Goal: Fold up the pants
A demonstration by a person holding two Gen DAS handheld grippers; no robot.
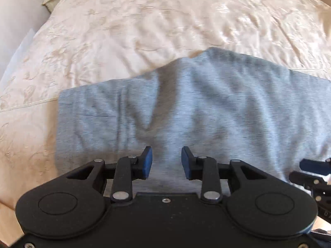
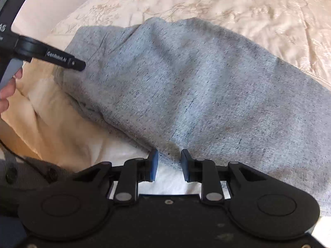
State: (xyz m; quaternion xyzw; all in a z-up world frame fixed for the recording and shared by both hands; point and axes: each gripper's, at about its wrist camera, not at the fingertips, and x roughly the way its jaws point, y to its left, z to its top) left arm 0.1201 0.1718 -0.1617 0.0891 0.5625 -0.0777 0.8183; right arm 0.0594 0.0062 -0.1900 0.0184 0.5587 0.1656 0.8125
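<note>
Bed (image 1: 124, 20): grey pants (image 1: 186, 103) lying crosswise; left claw (image 1: 166, 163) and right claw (image 2: 169, 165) spread, empty, over near edge.

The pants (image 1: 186, 107) were heather grey, flecked with darker specks in the right wrist view. The bedspread (image 1: 144, 20) beneath was pale cream-pink with a tone-on-tone embroidered floral pattern. Both the left gripper (image 1: 166, 162) and the right gripper (image 2: 169, 165) were matte black with blue pads (image 1: 148, 163). A grey knit sleeve (image 2: 20, 171) carried dark buttons.
</note>
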